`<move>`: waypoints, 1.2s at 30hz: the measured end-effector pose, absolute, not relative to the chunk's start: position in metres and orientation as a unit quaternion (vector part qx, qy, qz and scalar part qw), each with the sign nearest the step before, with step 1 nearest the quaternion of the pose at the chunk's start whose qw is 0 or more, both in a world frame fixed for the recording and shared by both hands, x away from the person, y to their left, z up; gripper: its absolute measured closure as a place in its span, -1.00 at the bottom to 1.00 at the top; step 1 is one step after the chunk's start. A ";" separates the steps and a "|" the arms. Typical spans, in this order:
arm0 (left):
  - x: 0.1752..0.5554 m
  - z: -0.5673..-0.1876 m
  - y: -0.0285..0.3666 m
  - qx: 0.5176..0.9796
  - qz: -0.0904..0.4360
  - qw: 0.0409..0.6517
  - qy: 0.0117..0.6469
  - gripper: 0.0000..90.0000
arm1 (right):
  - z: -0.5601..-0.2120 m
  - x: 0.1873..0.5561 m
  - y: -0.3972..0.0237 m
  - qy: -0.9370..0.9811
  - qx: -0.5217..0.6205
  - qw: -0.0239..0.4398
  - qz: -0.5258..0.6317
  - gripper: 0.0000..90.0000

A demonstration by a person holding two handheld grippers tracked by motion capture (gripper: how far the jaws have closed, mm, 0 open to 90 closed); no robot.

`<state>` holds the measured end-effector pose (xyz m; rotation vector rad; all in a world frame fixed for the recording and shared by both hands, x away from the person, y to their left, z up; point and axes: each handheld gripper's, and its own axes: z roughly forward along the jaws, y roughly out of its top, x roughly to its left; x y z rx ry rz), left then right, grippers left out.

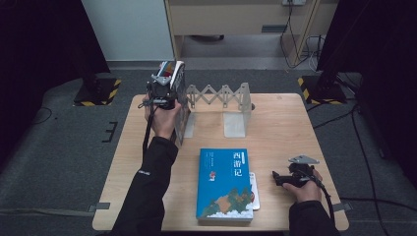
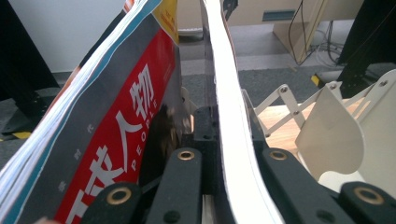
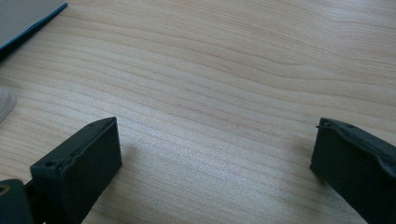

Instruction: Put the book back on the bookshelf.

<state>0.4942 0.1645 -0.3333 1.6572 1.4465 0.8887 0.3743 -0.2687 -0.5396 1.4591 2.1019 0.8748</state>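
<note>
The left hand-held gripper (image 1: 164, 88) is raised at the far left of the counter (image 1: 280, 128), its jaws pressed together on a thin magazine (image 1: 172, 73) that it holds upright on edge. In the left gripper view the black jaws pinch that magazine (image 2: 116, 140), whose cover is dark grey with large red characters and the word PEOPLE, and a white sheet (image 2: 229, 121) curves up just right of the jaws. The magazine stands at the left end of a white expanding book rack (image 1: 221, 101), touching or just beside its leftmost divider. The rack's scissor lattice runs to the right along the far part of the counter, and its pale upright plates (image 2: 331, 135) show beyond the jaws in the left gripper view.

The right hand-held gripper (image 1: 285, 178) rests at the near right of the counter with its jaws spread wide and nothing between them; in the right gripper view its two black pads (image 3: 79, 168) lie low over bare wood (image 3: 224, 93).

Between the two hands, near the middle front, a blue book (image 1: 225, 184) lies flat, cover up, with white characters in its upper right corner. A thin white item (image 1: 254, 191) sticks out from under its right edge, just left of the right gripper.
</note>
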 end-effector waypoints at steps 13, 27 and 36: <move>0.492 -0.338 0.171 0.638 0.360 0.368 0.573 0.82 | -0.540 0.374 -0.269 0.759 0.527 0.217 0.316 -0.96; 0.489 -0.339 0.174 0.643 0.361 0.367 0.568 0.82 | -0.540 0.374 -0.269 0.759 0.527 0.217 0.316 -0.96; 0.482 -0.346 0.181 0.635 0.356 0.381 0.570 0.79 | -0.540 0.374 -0.269 0.759 0.527 0.217 0.316 -0.96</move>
